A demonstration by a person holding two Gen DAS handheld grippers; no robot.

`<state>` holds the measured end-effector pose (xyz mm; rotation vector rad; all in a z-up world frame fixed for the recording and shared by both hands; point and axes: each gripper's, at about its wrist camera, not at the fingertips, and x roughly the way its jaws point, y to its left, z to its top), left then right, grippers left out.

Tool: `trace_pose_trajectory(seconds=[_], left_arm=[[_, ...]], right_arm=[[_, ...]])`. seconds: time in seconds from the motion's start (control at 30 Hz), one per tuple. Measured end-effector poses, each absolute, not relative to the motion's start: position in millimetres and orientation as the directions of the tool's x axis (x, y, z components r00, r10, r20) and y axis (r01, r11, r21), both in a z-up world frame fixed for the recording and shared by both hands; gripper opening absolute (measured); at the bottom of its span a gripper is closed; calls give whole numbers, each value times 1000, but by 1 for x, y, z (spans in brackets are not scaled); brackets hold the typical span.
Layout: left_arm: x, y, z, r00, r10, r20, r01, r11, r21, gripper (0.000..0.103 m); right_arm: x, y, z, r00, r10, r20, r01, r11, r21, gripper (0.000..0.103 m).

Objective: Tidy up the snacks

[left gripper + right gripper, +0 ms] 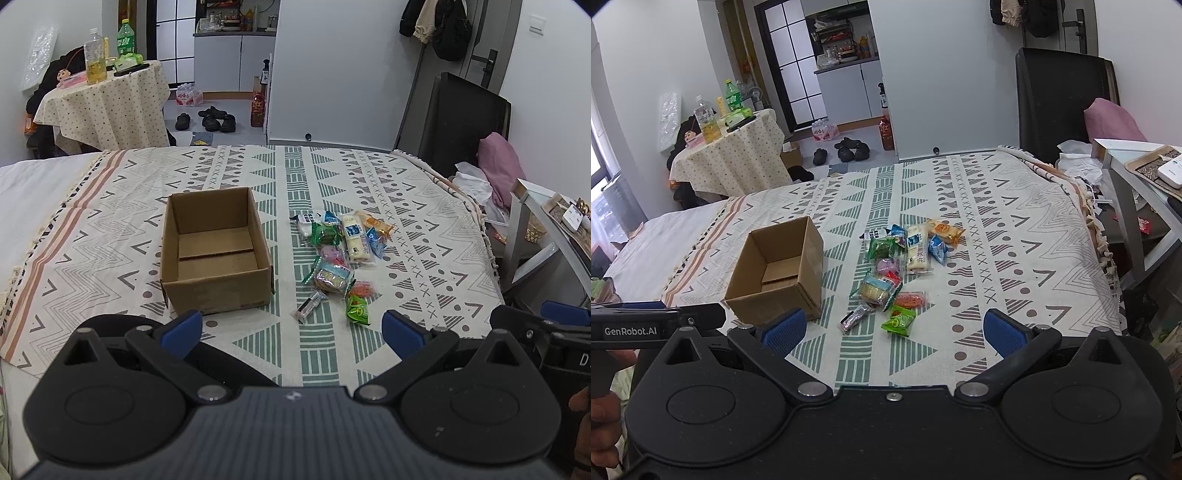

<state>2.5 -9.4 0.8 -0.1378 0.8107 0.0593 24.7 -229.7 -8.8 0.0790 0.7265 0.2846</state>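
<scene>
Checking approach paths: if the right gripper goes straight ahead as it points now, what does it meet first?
Likely the bright green snack packet, nearest of the pile on the patterned bedspread. The right gripper is open; the cardboard box sits left of that line. Depth is uncertain.

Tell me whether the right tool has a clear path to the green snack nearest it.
Probably yes: the right tool is open, and the green snack lies uncovered just ahead on the cloth, nothing between.

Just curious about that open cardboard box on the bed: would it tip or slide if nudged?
The cardboard box looks empty, so probably light and easily slid across the patterned blanket. Its wide base suggests sliding rather than tipping. The thin walls might flex if squeezed.
</scene>
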Motion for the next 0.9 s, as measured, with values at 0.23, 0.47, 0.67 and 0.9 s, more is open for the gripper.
trace_pose_trajectory(seconds=[0.23, 0.47, 0.67, 0.9], left_arm=[[2, -9, 1, 691, 3, -723, -107, 989, -99, 103], [1, -7, 1, 693, 8, -721, -118, 988, -102, 103], [-3, -4, 2, 694, 14, -720, -128, 986, -104, 103], [-4, -3, 2, 695, 14, -719, -129, 986, -105, 103]], right_arm=[[25, -227, -10, 711, 280, -645, -231, 959, 163, 103], [25, -227, -9, 711, 281, -644, -231, 959, 164, 103], [26, -225, -11, 700, 309, -644, -246, 951, 189, 103], [23, -221, -12, 693, 325, -643, -257, 945, 201, 103]])
